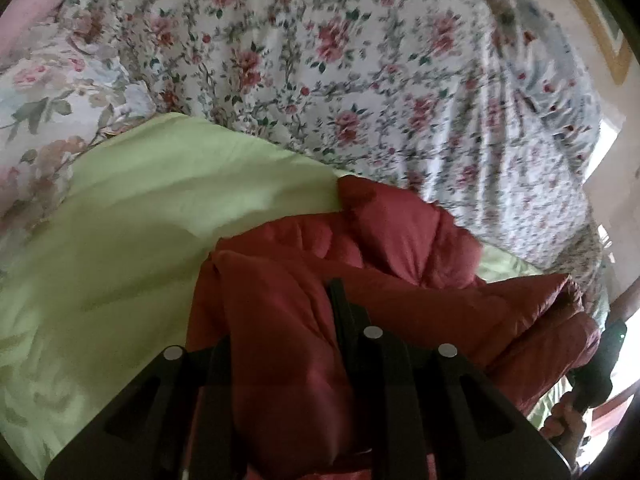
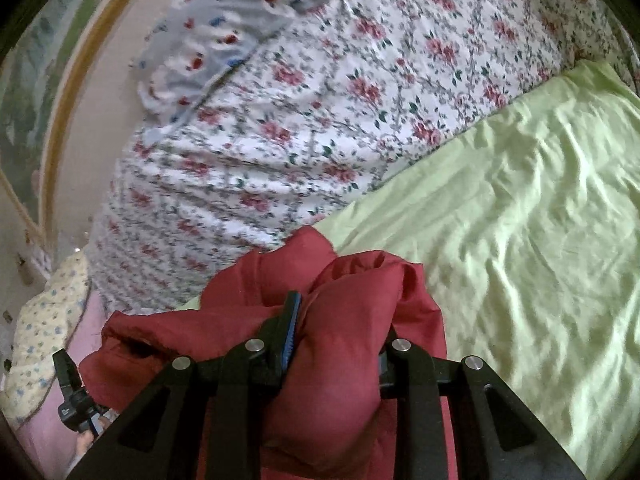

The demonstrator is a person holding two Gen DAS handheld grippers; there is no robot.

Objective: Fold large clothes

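Writing: none could be read on anything.
Jacket (image 1: pixel 288 320): red, puffy and soft, with quilted bumps; it was bunched up over the green sheet on the bed, held at both ends.
Sheet (image 1: pixel 132 220): pale green, thin cloth with many small wrinkles.
Cover (image 1: pixel 340 80): white cloth with little pink roses and green leaves, piled up behind the sheet.
Left gripper (image 1: pixel 280 320): black fingers close together, clamped on a fat fold of the jacket.
Right gripper (image 2: pixel 340 328): black fingers, one with a blue ridged pad, clamped on another fold.
Picture frame (image 2: pixel 80 80): thin gold edge on the wall.
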